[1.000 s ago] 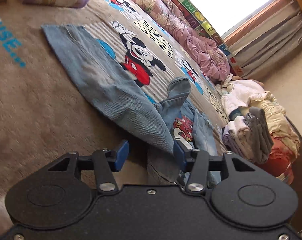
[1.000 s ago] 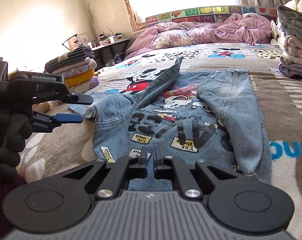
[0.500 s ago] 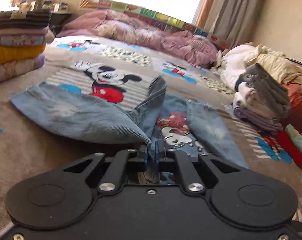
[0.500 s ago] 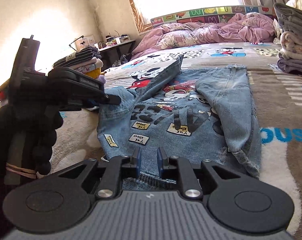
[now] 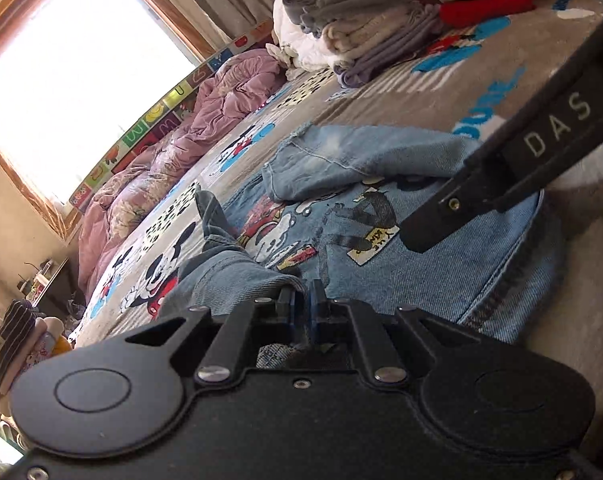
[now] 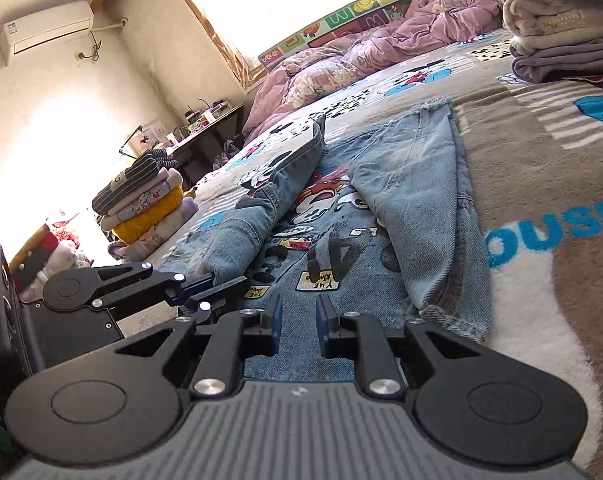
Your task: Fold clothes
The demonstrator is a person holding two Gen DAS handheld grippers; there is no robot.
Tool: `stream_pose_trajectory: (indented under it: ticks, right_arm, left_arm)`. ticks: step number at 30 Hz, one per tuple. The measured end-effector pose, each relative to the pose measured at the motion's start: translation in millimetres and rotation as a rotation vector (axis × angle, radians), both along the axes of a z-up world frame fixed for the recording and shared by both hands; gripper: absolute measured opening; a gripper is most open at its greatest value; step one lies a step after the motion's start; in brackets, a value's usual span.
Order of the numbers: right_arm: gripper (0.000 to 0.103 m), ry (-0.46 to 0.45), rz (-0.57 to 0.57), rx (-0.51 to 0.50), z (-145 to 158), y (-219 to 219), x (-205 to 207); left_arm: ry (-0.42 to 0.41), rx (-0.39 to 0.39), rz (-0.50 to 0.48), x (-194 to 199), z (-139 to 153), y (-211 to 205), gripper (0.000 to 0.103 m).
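A light blue denim jacket [image 6: 417, 200] with cartoon patches lies back-up on the bed blanket; it also shows in the left wrist view [image 5: 441, 240]. Its right sleeve is folded in over the back. My left gripper [image 5: 301, 308] is shut on the left sleeve [image 5: 237, 276] and holds it over the jacket; it shows at the left in the right wrist view [image 6: 205, 280]. My right gripper [image 6: 297, 320] is open and empty just above the jacket's hem, and its body crosses the left wrist view [image 5: 513, 160].
Stacks of folded clothes stand at the left [image 6: 149, 200] and at the right [image 6: 561, 20]. A pink quilt [image 6: 381, 56] lies bunched under the window. A desk [image 6: 205, 128] stands by the far wall.
My left gripper closed on the left sleeve and carried it in over the jacket. My right gripper opened and let go of the hem.
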State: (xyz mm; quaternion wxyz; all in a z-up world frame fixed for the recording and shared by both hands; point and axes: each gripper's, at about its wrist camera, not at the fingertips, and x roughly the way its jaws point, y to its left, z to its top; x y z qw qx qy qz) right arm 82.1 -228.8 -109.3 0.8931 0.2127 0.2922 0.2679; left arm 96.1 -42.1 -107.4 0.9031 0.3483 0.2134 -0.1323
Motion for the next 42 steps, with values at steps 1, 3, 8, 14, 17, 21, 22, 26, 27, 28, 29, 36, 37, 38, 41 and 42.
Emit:
stream_pose_trajectory:
  ticks: [1,3,8,14,17,21,22,26,27,28,29,36,37,38,41,42]
  right_arm:
    - [0.021,0.004,-0.001,0.0,-1,0,1]
    - [0.021,0.012,-0.006,0.002,-3,-2,4]
    - [0.021,0.008,-0.015,0.008,-4,-3,4]
    - [0.022,-0.06,0.031,0.015,5,7,0]
    - [0.032,-0.092,0.078,0.02,12,17,1]
    - [0.038,-0.099,0.119,0.016,17,34,13]
    - [0.044,-0.094,0.131,0.003,17,40,16]
    - [0.05,-0.087,0.154,-0.089,12,63,26]
    - [0.049,-0.082,0.146,-0.096,10,66,29]
    - [0.042,-0.067,0.144,-0.089,7,68,32]
    - [0.024,-0.056,0.144,-0.084,4,70,36]
    - [0.006,-0.062,0.127,-0.057,8,67,35]
    - [0.006,-0.055,0.137,-0.085,4,72,35]
    - [0.006,-0.047,0.138,-0.099,0,74,36]
    - [0.005,-0.031,0.101,-0.089,-4,70,38]
    - [0.005,-0.048,0.092,-0.1,0,67,37]
  left_arm:
    - [0.024,-0.054,0.017,3,3,6,0.004]
    - [0.072,-0.162,0.052,8,10,17,0.009]
    - [0.093,-0.35,0.019,-16,32,35,0.059]
    - [0.089,-0.457,0.087,-45,40,56,0.059]
    - [0.091,-0.45,0.11,-45,35,61,0.058]
    - [0.104,-0.448,0.118,-45,32,64,0.058]
    - [0.102,-0.444,0.137,-44,30,66,0.058]
    - [0.095,-0.428,0.208,-36,20,72,0.042]
    - [0.088,-0.431,0.208,-35,19,73,0.042]
    - [0.081,-0.434,0.208,-34,18,73,0.042]
    - [0.074,-0.435,0.207,-33,17,73,0.041]
    - [-0.016,-0.294,0.182,-30,5,55,0.016]
    - [-0.037,-0.256,0.176,-31,4,51,0.016]
    - [-0.05,-0.233,0.159,-33,3,49,0.016]
    - [-0.072,-0.126,0.101,-38,-3,40,0.014]
    - [-0.06,-0.082,0.083,-39,-8,36,0.012]
